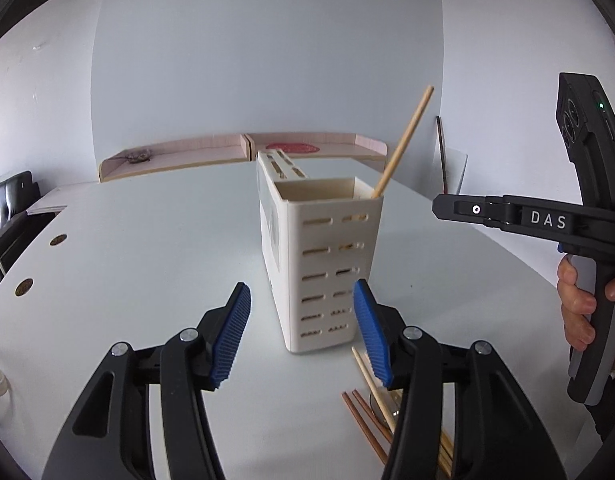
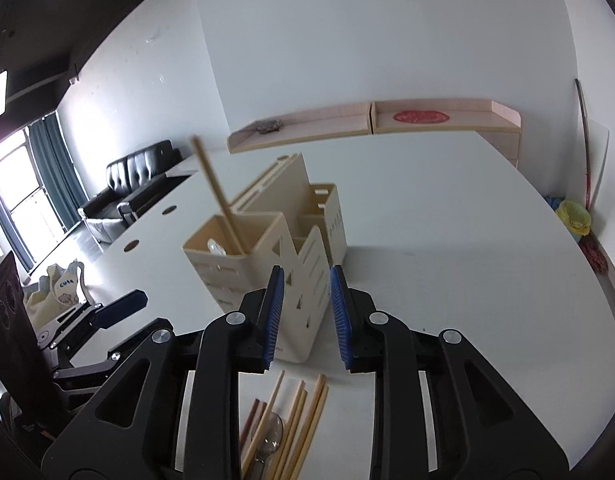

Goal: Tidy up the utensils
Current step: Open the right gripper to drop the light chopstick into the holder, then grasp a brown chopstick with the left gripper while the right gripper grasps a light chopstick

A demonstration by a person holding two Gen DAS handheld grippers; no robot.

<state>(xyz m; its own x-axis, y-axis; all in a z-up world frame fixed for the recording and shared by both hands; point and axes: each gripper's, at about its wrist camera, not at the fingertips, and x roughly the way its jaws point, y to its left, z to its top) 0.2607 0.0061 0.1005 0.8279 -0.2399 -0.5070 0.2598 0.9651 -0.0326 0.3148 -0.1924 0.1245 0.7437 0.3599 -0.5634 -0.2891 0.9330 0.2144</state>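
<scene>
Nearest, loose chopsticks and a spoon lie on the white table. Above them the right gripper and left gripper stand parted, empty. Behind, one chopstick leans in the cream holder.

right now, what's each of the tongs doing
left tongs: open, holding nothing
right tongs: open, narrower gap, holding nothing
</scene>
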